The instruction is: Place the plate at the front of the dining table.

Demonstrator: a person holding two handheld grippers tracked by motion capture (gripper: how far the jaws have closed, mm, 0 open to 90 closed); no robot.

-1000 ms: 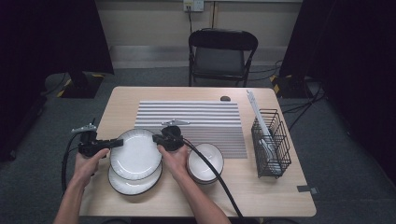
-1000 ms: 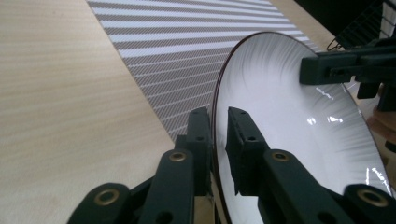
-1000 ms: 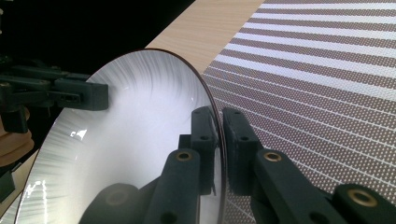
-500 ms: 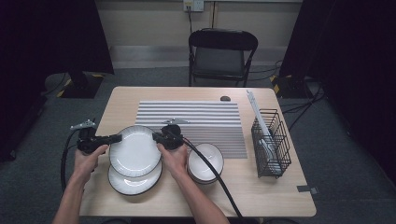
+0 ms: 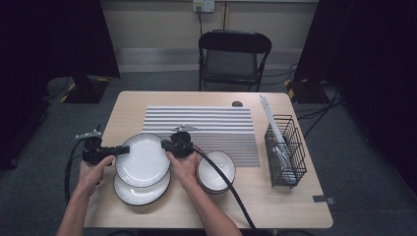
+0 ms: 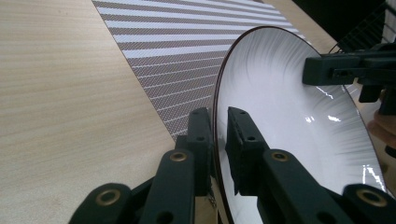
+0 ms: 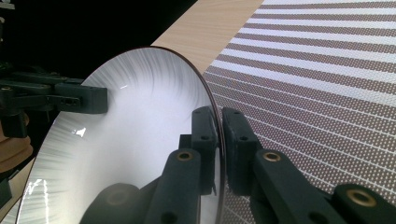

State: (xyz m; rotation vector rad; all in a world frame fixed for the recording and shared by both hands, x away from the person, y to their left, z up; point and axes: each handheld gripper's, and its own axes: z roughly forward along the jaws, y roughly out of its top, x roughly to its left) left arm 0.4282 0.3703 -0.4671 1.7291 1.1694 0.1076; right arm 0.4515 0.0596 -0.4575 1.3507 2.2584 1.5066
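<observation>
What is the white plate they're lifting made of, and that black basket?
The plate looks like glazed ceramic: glossy white with bright glints, a thin dark rim and faint brushed streaks. It could be melamine. The basket looks like thin metal wire coated matte black, since you can see through its open grid.

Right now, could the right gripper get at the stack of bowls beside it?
Probably not yet. The right gripper is shut on the upper plate's rim, sharing it with the left gripper. The bowls sit close, unblocked, but the plate must go down first.

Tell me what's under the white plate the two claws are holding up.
Under the lifted plate lies a second white plate on the table; its near part shows, while the lifted plate covers the rest.
</observation>
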